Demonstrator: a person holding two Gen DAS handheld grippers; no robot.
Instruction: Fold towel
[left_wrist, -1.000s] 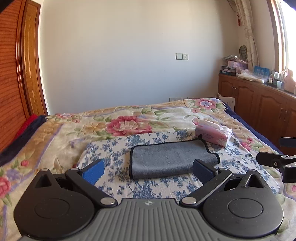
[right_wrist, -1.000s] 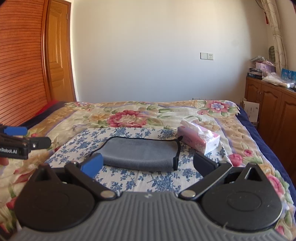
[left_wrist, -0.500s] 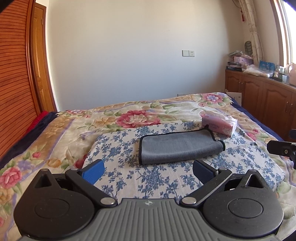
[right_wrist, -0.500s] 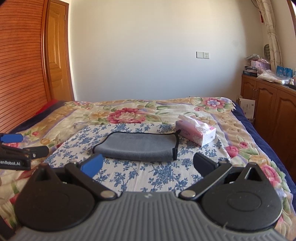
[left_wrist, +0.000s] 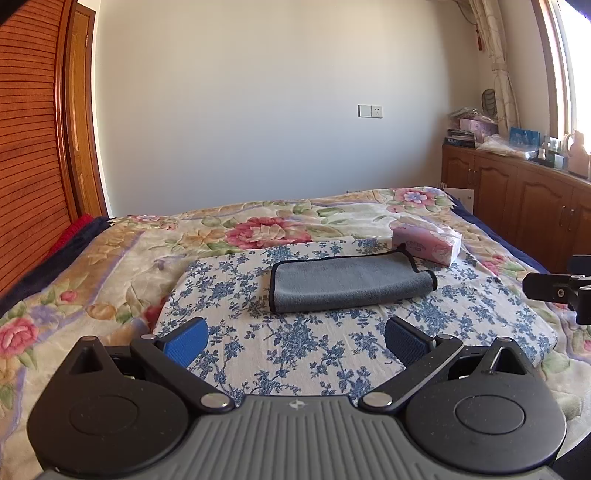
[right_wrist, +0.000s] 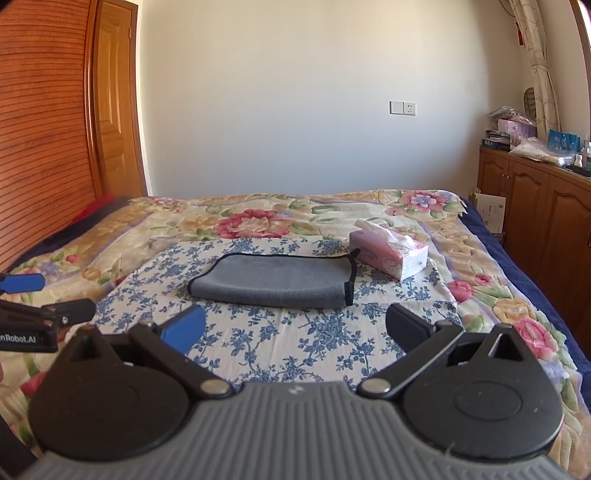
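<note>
jaws spread on both grippers, clear of folded grey towel (left_wrist: 351, 282) on bed (left_wrist: 110, 258).

Towel (left_wrist: 351, 282) on cloth (left_wrist: 332, 332) on bed (left_wrist: 110, 266), tissue box (left_wrist: 426, 243) behind-right

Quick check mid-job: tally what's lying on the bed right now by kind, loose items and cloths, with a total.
Grey towel, folded, black-edged: 1
Pink tissue box, touching the towel's far right corner: 1
Blue-flowered white cloth under the towel: 1
Floral bedspread underneath: 1
Total: 4
Left gripper and right gripper hover with jaws open, holding nothing.
</note>
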